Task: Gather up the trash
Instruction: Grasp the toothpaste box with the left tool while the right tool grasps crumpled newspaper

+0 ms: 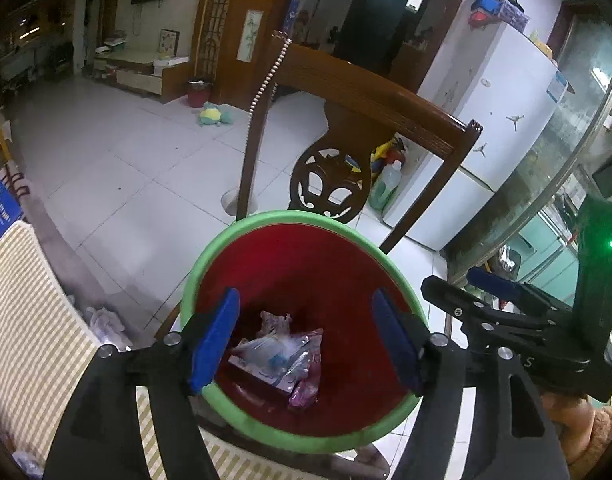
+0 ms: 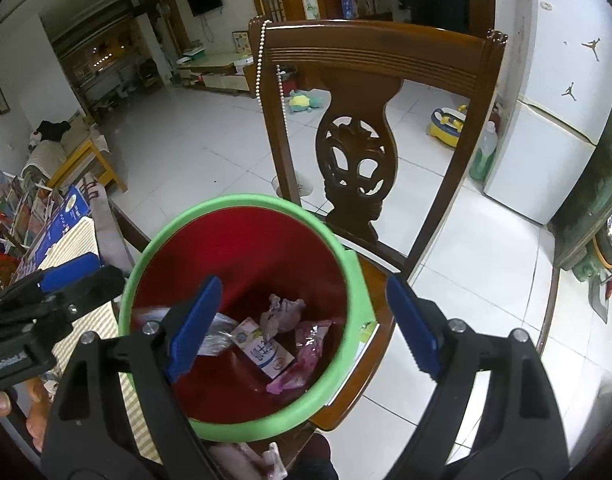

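While both grippers hang over the red bin (image 1: 306, 276) with the green rim, the left gripper (image 1: 306, 340) and right gripper (image 2: 302, 324) stand with jaws apart, nothing between them. Trash lies at the bin's bottom: a crumpled tissue (image 2: 284, 312), a small carton (image 2: 266, 350), a pink wrapper (image 2: 302, 356). This bin sits on a wooden chair (image 2: 382, 60) seat, near its front edge.
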The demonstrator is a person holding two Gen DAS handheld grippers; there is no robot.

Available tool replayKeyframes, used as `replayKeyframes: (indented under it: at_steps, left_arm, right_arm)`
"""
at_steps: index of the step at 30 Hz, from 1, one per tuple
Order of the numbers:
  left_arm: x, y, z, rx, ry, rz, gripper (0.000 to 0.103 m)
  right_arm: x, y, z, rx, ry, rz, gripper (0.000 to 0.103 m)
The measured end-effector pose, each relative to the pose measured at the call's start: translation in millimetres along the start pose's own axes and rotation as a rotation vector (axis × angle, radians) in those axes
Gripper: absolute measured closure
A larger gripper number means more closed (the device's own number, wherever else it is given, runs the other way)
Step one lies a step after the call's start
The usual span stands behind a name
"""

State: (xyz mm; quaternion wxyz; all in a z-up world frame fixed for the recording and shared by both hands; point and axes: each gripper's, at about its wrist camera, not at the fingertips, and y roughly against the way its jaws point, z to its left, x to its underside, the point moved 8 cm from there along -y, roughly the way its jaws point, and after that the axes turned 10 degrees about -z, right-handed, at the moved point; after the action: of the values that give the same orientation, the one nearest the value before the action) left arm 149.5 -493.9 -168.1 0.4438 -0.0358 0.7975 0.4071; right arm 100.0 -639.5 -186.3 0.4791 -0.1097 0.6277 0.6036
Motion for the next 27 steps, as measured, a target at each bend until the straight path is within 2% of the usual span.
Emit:
replayKeyframes:
  at_steps: [8,14,22,23,27]
  left_arm:
    - [8.7,59.6,30.9,-0.082,0.030,-0.078,0.036]
    - [29.8,115.8,69.2,-0.163,0.061,-0.113,0.036]
    - [73.3,204.7,151.5,-0.330,0.151,-0.157,0.034]
    - [80.5,218.7,163.6,-0.356,0.167,-0.162,0.031]
    - [121.7,270.6,215.7,-0.467,0.258,-0.160,0.030]
  right_arm:
    - [3.1,16.3,48.7,-0.056,0.073,-0.025,0.020]
    - [23.1,30.3,103.0,-0.104,0.138,-0.006,0.019]
    - [64.0,42.8,211.1,-0.246,0.262,0.048,0.019]
    - [72.0,45.1,228.6,-0.276,0.285,0.061,0.019]
    - [97.4,55.1,280.1,-0.369,0.378,0.107,0.017]
